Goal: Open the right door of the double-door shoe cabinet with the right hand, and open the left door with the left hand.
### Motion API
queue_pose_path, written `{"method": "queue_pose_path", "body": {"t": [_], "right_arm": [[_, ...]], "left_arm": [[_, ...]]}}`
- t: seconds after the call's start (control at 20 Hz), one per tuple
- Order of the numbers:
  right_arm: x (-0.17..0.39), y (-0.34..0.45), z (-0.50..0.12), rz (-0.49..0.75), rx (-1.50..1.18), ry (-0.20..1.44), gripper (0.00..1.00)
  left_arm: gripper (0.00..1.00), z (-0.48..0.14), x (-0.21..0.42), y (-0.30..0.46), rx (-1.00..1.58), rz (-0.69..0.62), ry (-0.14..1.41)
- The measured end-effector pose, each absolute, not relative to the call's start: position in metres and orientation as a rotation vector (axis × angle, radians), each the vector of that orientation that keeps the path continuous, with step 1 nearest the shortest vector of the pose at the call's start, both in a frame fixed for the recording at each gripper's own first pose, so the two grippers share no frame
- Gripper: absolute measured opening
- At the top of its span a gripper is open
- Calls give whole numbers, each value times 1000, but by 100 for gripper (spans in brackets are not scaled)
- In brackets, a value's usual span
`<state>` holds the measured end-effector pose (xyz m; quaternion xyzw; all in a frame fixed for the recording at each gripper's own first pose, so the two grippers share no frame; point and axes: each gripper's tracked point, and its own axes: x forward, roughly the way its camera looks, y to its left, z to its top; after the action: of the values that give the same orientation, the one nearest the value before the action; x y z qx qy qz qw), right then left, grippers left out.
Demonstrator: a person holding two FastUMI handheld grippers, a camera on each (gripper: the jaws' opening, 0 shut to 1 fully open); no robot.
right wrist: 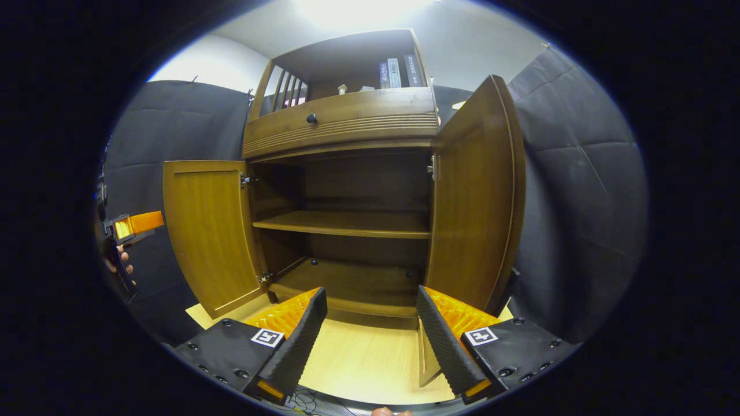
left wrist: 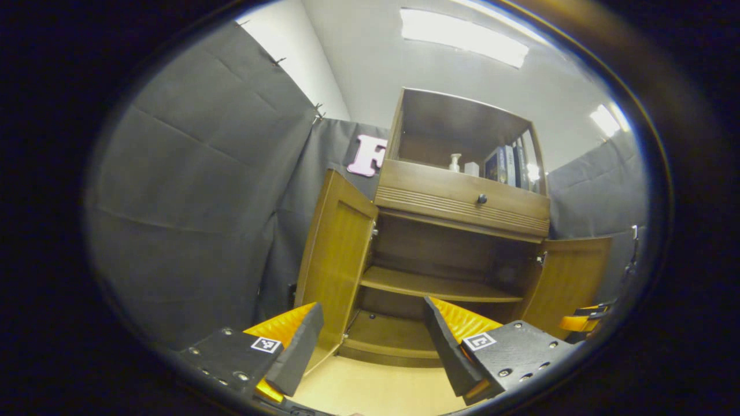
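Nearest us, the left gripper (left wrist: pixel 373 346) has its fingers spread apart and grasping nothing, over bare pale floor (left wrist: pixel 376 387). The right gripper (right wrist: pixel 370 338) is likewise released, its two fingers wide apart with open floor between them. Just beyond stands the shoe cabinet (right wrist: pixel 347 121), apart from both pairs of fingers. We count two doors, both swung open: the left door (left wrist: pixel 335 260) stands ahead of the left gripper's left finger, and the right door (right wrist: pixel 474 196) rises just beyond the right gripper's right finger. Between the doors we see one inner shelf (right wrist: pixel 347 222) and the cabinet's bottom board. Farther up sits one drawer with a single dark knob (right wrist: pixel 311 118).
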<state>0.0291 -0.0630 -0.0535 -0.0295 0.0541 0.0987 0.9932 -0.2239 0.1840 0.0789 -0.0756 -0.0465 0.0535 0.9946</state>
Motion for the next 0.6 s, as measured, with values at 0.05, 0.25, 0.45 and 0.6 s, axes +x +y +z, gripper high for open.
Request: {"method": "queue_pose_path", "body": {"t": [0.05, 0.25, 0.45, 0.6], "right_arm": [[31, -64, -57, 193, -53, 116, 95], [30, -61, -63, 188, -38, 138, 98], [30, -54, -71, 186, -47, 159, 98], [28, -45, -69, 200, -42, 155, 93]], "left_arm": [[98, 73, -221, 178, -137, 100, -76], [100, 54, -209, 157, -122, 76, -17], [100, 53, -200, 150, -131, 45, -20], [98, 48, -195, 156, -87, 46, -20]]}}
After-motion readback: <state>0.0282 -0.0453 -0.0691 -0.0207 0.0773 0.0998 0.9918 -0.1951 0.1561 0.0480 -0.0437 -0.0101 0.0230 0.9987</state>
